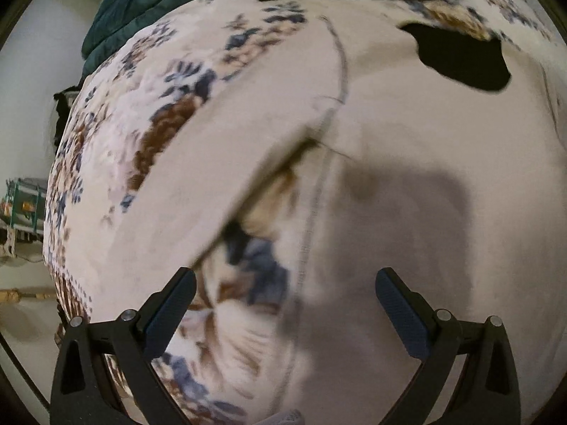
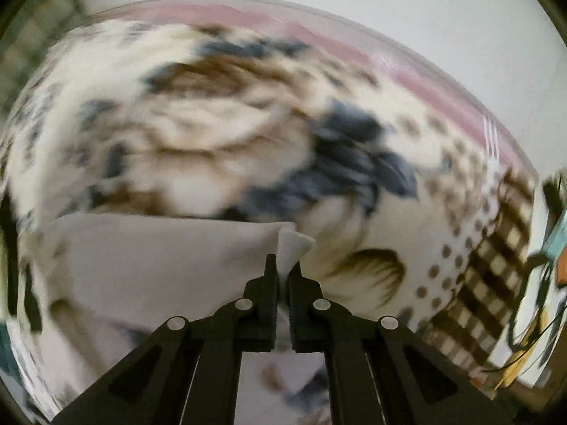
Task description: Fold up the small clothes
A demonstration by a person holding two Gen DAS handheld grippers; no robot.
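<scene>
A pale beige garment (image 1: 407, 148) lies spread on a flowered bedspread (image 1: 117, 113), with a grey seam running down it and a fold lifted near the middle. My left gripper (image 1: 285, 283) is open just above the garment, empty, its shadow on the cloth. In the right wrist view my right gripper (image 2: 283, 265) is shut on a corner of the pale garment (image 2: 149, 272) and holds it lifted over the bedspread (image 2: 219, 124). The right view is blurred by motion.
A dark teal quilt (image 1: 141, 3) lies at the bed's far left. Two black cloth pieces (image 1: 464, 60) lie at the far side. A pink sheet edge (image 2: 389, 67) borders the bedspread; cables and clutter (image 2: 545, 248) sit to the right.
</scene>
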